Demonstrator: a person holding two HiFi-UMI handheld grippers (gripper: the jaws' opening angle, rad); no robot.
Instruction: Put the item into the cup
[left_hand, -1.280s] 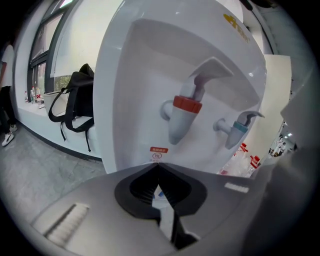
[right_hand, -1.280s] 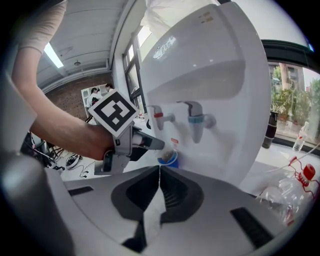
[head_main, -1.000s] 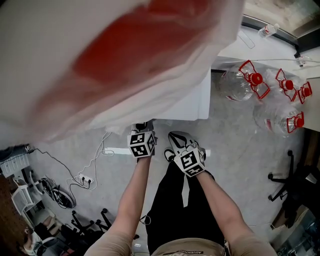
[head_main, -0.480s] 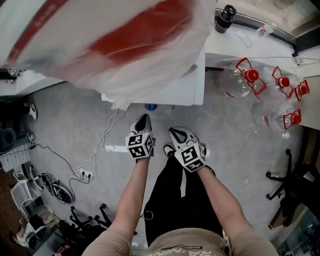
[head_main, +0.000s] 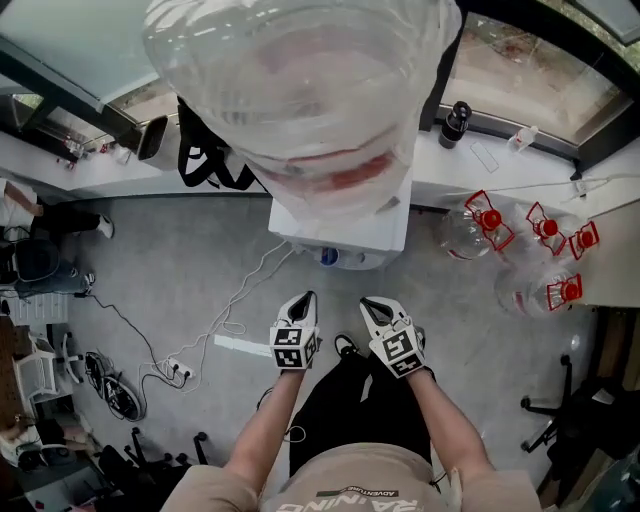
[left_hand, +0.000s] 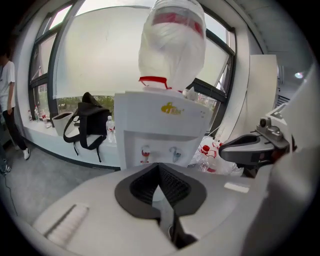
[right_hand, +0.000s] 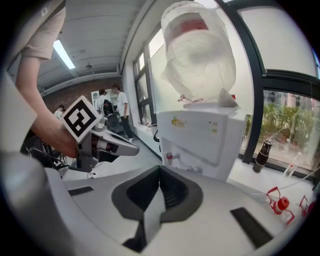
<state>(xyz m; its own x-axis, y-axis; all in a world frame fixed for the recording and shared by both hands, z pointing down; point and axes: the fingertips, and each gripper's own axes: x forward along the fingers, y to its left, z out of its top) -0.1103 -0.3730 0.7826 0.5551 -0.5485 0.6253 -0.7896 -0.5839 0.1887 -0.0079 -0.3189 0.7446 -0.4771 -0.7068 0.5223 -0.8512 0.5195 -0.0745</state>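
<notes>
Head view, left to right. A grey concrete floor (head_main: 150, 270) fills the left of the room, with white cables (head_main: 240, 300) running across it to a power strip (head_main: 172, 362). Above it a white window ledge (head_main: 520, 165) spans the frame below the glazing; a black bag (head_main: 210, 160) stands on the ledge's left part. At centre a white water dispenser (head_main: 340, 235) stands against the ledge, with a large clear bottle (head_main: 300, 90) upended on top of it. To the right a dark bottle (head_main: 455, 122) stands upright on the ledge, and clear jugs with red handles (head_main: 470, 230) lie grouped on the floor just beside the dispenser.

In the foreground the left tongs (head_main: 303, 303) and right tongs (head_main: 375, 308) are held side by side, near each other but apart, both pointing toward the dispenser. Each gripper view shows its tongs pressed together with nothing between the pads. Neither the item nor the cup can be made out in any view.
</notes>
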